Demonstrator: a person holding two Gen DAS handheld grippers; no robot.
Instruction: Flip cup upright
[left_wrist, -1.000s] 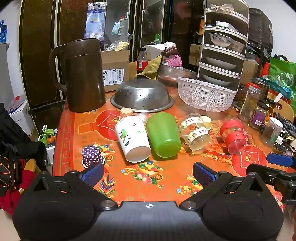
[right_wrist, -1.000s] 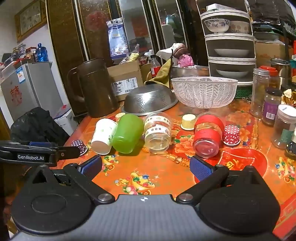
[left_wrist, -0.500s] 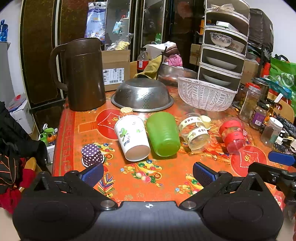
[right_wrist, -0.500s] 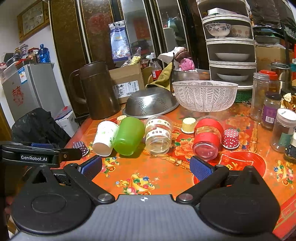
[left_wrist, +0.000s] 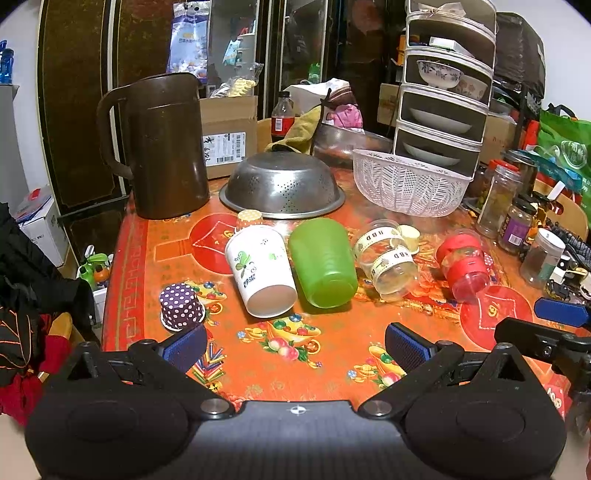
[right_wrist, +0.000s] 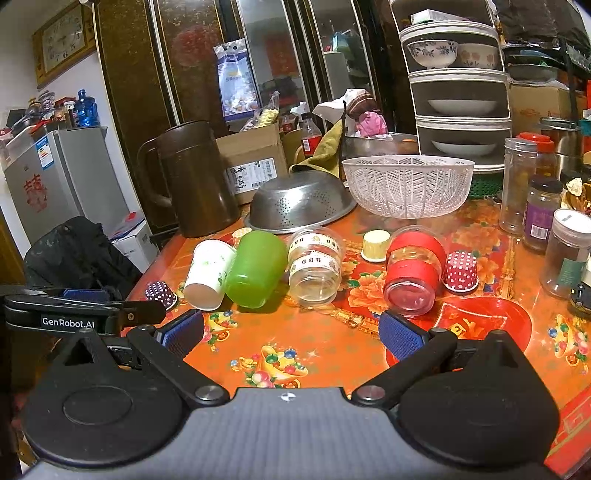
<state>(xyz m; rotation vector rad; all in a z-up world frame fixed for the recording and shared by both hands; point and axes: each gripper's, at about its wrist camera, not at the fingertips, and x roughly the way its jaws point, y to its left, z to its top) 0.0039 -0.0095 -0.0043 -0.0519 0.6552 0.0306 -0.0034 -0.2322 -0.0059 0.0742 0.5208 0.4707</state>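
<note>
Several cups lie on their sides in a row on the orange table (left_wrist: 295, 354): a white paper cup (left_wrist: 260, 271), a green plastic cup (left_wrist: 323, 262), a clear cup with lettered bands (left_wrist: 388, 258) and a red-banded clear cup (left_wrist: 463, 264). All also show in the right wrist view: white cup (right_wrist: 208, 275), green cup (right_wrist: 255, 273), clear cup (right_wrist: 314, 271), red-banded cup (right_wrist: 412, 277). My left gripper (left_wrist: 295, 347) is open and empty, near the table's front edge, short of the white and green cups. My right gripper (right_wrist: 291, 334) is open and empty, short of the clear and red-banded cups.
Small dotted paper cups stand upside down: purple (left_wrist: 181, 306) at left, red (right_wrist: 460, 271) at right. Behind the row are a brown jug (left_wrist: 166, 147), an overturned steel colander (left_wrist: 282, 184) and a white basket (left_wrist: 406, 184). Jars (right_wrist: 565, 251) crowd the right edge.
Both grippers have risen or tilted slightly, so the scene sits a little lower in each view. Nothing on the table has moved and both grippers stay open.
</note>
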